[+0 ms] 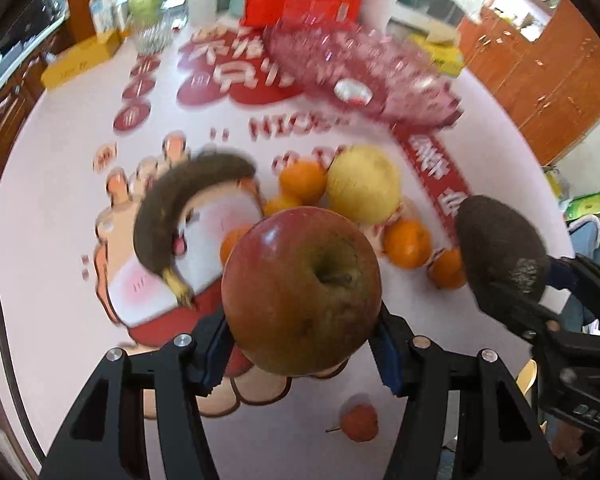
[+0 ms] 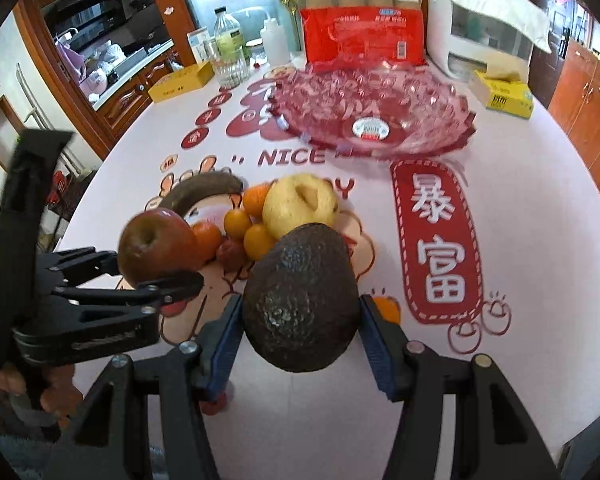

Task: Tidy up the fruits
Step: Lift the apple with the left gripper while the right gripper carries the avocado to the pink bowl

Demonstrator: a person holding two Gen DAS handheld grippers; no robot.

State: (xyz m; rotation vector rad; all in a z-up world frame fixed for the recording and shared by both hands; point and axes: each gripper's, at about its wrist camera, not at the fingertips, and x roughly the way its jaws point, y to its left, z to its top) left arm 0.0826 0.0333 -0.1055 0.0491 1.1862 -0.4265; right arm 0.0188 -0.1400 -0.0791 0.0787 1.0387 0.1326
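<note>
My left gripper (image 1: 302,344) is shut on a red apple (image 1: 301,290) held above the table; the apple also shows in the right wrist view (image 2: 156,246). My right gripper (image 2: 300,336) is shut on a dark avocado (image 2: 302,298), also seen in the left wrist view (image 1: 500,248). On the table lie a dark overripe banana (image 1: 180,208), a yellow apple (image 1: 364,184), several small oranges (image 1: 406,242) and a small red fruit (image 1: 360,422). A pink glass fruit bowl (image 2: 380,112) stands behind them; it looks empty.
Red food packages (image 2: 364,36), a plastic bottle (image 2: 228,36), yellow boxes (image 2: 182,80) and a white appliance (image 2: 480,20) stand along the table's far edge. The white tablecloth (image 2: 540,240) has red prints. Wooden cabinets (image 1: 540,80) line the right.
</note>
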